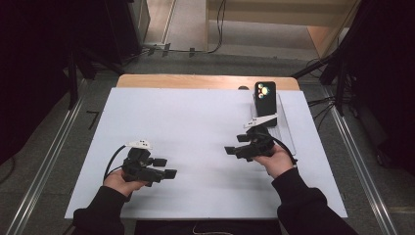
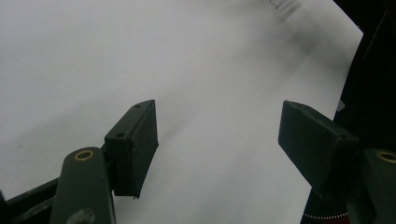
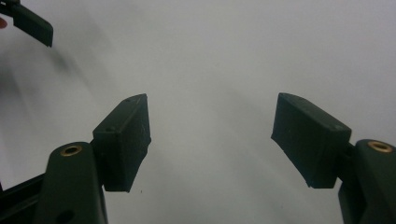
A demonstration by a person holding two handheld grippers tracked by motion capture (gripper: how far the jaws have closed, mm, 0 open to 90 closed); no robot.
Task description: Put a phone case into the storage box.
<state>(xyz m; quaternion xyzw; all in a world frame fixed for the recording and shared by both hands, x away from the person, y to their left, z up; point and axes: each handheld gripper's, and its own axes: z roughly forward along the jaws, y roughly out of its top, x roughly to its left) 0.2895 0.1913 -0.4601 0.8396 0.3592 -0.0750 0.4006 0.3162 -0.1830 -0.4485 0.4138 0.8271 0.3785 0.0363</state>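
While both hover over the white table, left tool and right tool gape wide, empty.

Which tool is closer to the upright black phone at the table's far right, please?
Right. The right tool sits just in front of the phone; the left tool is far across the table.

**A white sheet on a wooden desk**

The desk is made of light wood. You can see a strip of the wood along the far edge. A big white sheet lies flat on the desk and covers almost all of it. Near the far right corner a black phone stands upright, and its screen shows small bright colored spots. Just beside it, a clear flat tray lies on the white sheet.
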